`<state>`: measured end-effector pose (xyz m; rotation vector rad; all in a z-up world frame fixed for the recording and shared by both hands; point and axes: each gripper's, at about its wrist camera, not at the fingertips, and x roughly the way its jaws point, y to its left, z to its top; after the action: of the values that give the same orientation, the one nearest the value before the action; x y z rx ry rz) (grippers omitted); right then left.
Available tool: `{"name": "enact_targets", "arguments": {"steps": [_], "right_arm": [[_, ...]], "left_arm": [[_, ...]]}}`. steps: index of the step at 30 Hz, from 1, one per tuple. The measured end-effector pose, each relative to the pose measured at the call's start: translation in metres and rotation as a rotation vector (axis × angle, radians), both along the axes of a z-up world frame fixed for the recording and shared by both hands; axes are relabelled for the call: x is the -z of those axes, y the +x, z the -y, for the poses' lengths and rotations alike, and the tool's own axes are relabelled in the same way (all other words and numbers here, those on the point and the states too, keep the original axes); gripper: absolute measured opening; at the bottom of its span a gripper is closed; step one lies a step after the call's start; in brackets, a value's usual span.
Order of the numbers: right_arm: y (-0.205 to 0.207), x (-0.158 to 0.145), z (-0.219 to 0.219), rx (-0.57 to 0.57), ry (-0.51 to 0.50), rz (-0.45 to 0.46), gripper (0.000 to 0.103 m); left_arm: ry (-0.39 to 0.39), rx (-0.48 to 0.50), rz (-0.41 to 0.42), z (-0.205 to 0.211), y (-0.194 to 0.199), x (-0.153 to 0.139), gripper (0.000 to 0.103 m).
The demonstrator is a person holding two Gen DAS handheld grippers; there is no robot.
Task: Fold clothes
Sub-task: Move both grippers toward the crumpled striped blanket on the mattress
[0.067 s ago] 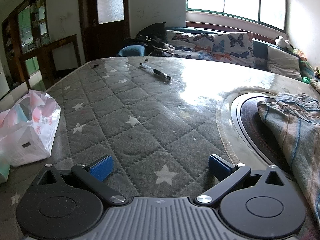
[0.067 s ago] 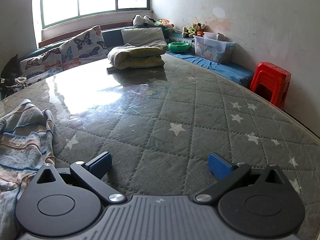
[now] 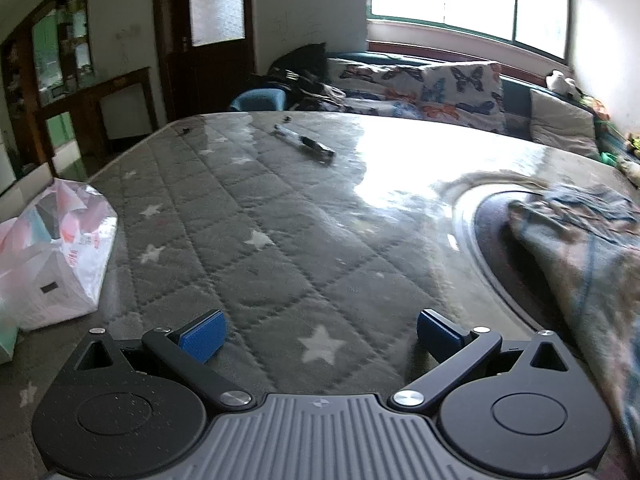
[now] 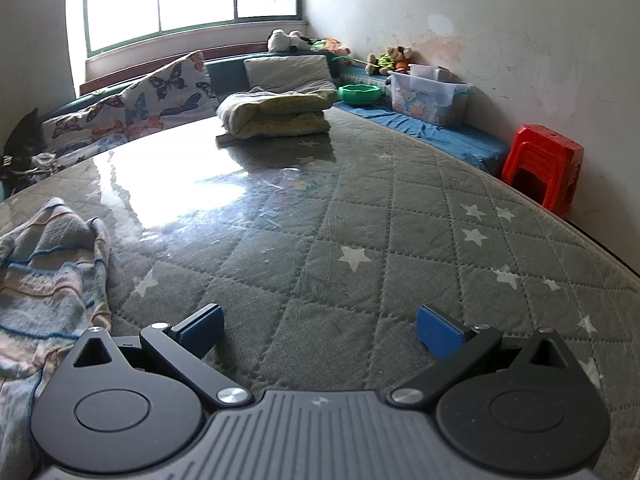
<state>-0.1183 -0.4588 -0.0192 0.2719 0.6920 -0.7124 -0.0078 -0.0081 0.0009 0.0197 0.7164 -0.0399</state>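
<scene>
- We can read no word, brand or number in either view.
- We see red print on the white plastic bag point(image 3: 60, 256) in the left wrist view, too blurred to make out.
- We see cartoon pictures on the clear storage box point(image 4: 428, 98), with no legible lettering.

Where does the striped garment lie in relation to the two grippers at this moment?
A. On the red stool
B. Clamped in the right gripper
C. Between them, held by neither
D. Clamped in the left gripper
C: the striped garment lies crumpled on the table, to the right of the open left gripper and to the left of the open right gripper; nothing sits between the fingers of either gripper.
</scene>
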Motion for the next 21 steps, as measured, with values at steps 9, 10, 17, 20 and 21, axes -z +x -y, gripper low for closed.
{"name": "enact_targets", "arguments": {"steps": [9, 10, 17, 20, 21], "right_arm": [[-0.022, -0.005, -0.011, -0.104, 0.012, 0.051, 0.103], [-0.026, -0.005, -0.014, -0.114, 0.011, 0.056, 0.103], [-0.050, -0.008, -0.031, -0.206, -0.010, 0.081, 0.103], [-0.058, -0.010, -0.044, -0.247, -0.030, 0.087, 0.103], [-0.059, -0.012, -0.048, -0.262, -0.032, 0.090, 0.103]], "left_arm": [[0.004, 0.114, -0.014, 0.032, -0.031, -0.003, 0.103], [0.002, 0.125, -0.021, 0.036, -0.034, -0.004, 0.103], [-0.003, 0.159, -0.050, 0.057, -0.046, -0.005, 0.103], [0.003, 0.173, -0.052, 0.063, -0.054, -0.008, 0.103], [0.004, 0.178, -0.051, 0.065, -0.056, -0.009, 0.103]]}}
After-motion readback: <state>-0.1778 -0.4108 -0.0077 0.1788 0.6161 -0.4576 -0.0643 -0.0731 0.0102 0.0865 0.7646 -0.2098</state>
